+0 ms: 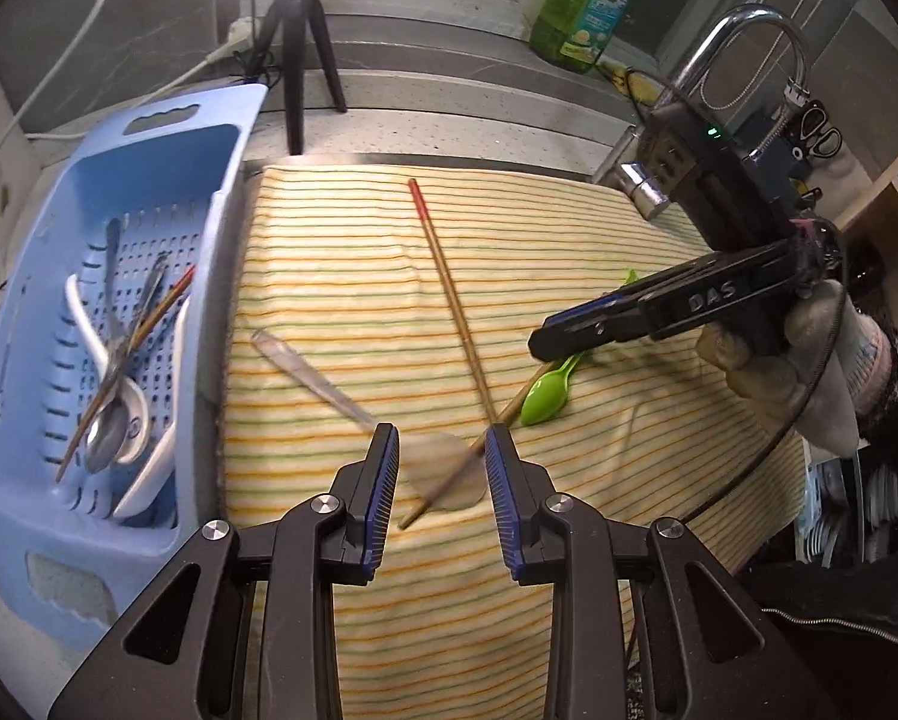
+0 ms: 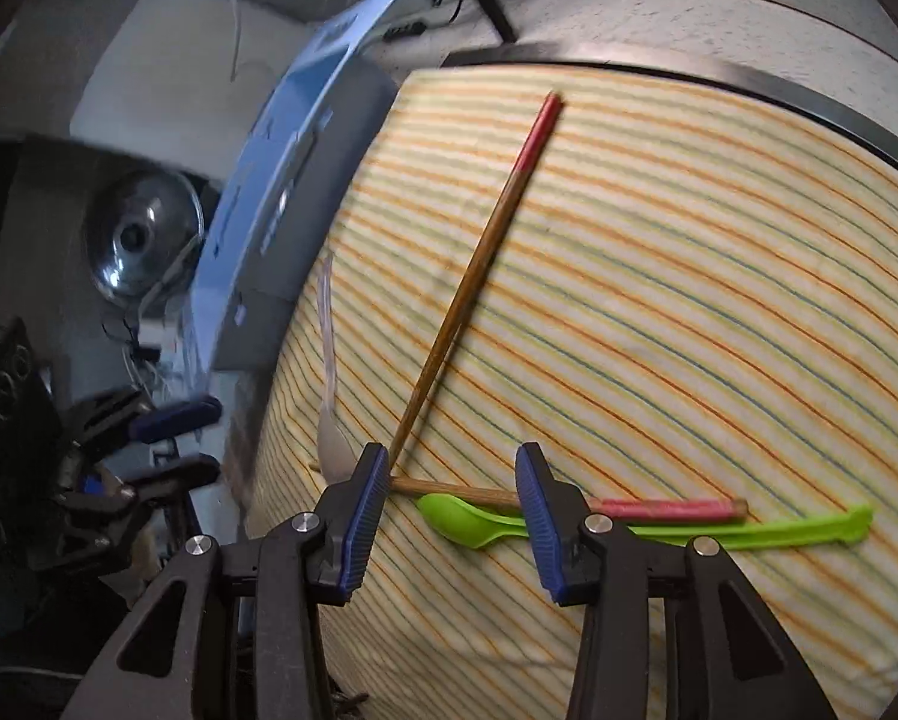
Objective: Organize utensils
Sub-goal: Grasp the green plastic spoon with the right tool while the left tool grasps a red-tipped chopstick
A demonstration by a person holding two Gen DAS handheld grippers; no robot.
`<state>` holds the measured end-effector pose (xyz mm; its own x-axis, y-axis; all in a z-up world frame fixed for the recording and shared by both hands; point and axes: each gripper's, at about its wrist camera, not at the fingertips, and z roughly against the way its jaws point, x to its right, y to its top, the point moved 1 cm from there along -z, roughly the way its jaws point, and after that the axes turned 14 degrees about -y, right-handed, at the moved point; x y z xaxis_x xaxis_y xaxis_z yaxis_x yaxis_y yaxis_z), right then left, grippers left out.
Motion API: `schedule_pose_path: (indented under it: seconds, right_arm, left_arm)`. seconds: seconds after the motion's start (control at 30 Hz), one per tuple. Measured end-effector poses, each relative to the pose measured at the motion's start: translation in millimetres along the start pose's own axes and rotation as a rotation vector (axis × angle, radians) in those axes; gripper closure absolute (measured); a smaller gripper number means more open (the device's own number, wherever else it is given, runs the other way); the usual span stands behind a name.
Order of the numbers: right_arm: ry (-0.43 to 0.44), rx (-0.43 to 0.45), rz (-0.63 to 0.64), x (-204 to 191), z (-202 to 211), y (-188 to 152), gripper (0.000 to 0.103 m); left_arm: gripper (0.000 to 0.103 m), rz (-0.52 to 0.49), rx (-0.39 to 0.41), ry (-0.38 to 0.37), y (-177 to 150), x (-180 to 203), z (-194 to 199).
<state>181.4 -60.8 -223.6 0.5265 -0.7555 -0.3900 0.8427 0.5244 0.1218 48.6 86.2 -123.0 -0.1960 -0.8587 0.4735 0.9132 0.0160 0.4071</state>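
A striped cloth (image 1: 329, 252) carries two red-tipped wooden chopsticks, a green plastic spoon (image 1: 542, 399) and a clear plastic spoon (image 1: 311, 372). My left gripper (image 1: 443, 450) is open above the clear spoon's bowl and the tip of a chopstick (image 1: 527, 396), touching neither. My right gripper (image 2: 451, 462) hovers open over the green spoon (image 2: 467, 519) and the chopstick (image 2: 467, 493) lying across it. The other chopstick (image 2: 479, 258) runs diagonally up the cloth. A blue basket (image 1: 221, 144) at the left holds white spoons, a metal spoon and chopsticks.
A chrome faucet (image 1: 749, 42) and a green bottle (image 1: 587, 0) stand behind the cloth at the right. A black tripod (image 1: 299, 30) stands at the back. A gloved hand (image 1: 797, 348) holds the right gripper. A glass pot lid (image 2: 143, 234) lies beyond the basket.
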Motion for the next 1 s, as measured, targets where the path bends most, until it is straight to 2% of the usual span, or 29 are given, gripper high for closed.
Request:
schedule_pose_path:
  seconds: [0.07, 0.17, 0.27, 0.5, 0.7, 0.9, 1.0]
  right_arm:
    - [0.022, 0.062, -0.092, 8, 14, -3, 0.063]
    - [0.008, 0.13, -0.207, 21, 31, -15, 0.064]
    - [0.025, 0.154, -0.305, 36, 35, -31, 0.067]
    - [0.057, 0.168, -0.462, 49, 21, -43, 0.067]
    - [0.03, 0.173, -0.527, 52, 17, -51, 0.07]
    - [-0.026, 0.173, -0.586, 60, 21, -67, 0.07]
    - [0.017, 0.184, -0.645, 67, 14, -73, 0.072]
  left_arm:
    - [0.075, -0.018, -0.01, 0.015, 7, 1, -7]
    - [0.075, -0.046, -0.038, 0.002, 17, 2, -19]
    - [0.075, -0.091, -0.067, 0.008, 28, 6, -32]
    - [0.075, -0.171, -0.143, 0.0, 53, 12, -62]
    - [0.075, -0.202, -0.189, 0.013, 73, 10, -89]
    - [0.075, -0.251, -0.229, 0.038, 77, 9, -105]
    - [0.075, -0.262, -0.242, 0.047, 77, 6, -107]
